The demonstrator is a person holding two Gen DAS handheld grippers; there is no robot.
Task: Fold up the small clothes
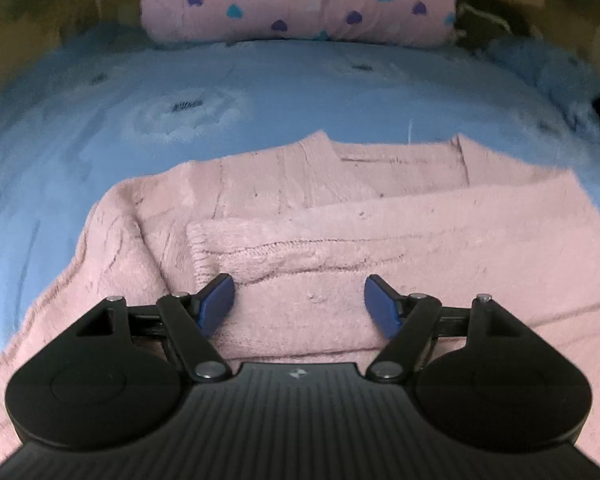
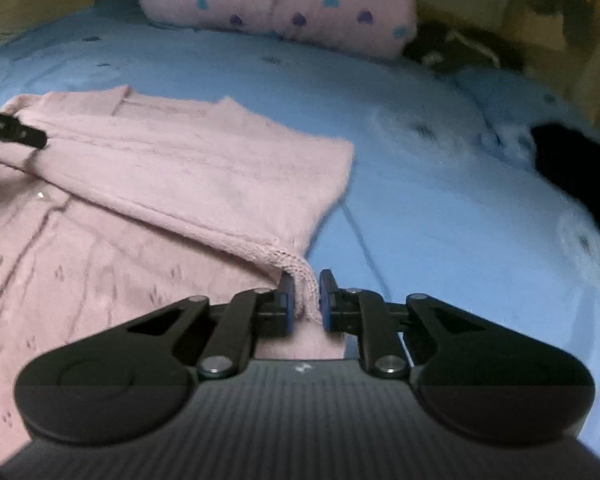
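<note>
1. Partway: pink cardigan (image 2: 148, 200) lies on the blue bed (image 2: 440, 208), one sleeve (image 1: 380, 220) already laid across the body.
2. Right tongs (image 2: 304, 300) clenched on the other sleeve's lacy cuff (image 2: 300, 276), mid-fold.
3. Left tongs (image 1: 300, 304) released, hovering over the cardigan.
4. Left to do, likely: lay sleeve, fold body.
5. Containers: none visible.
</note>
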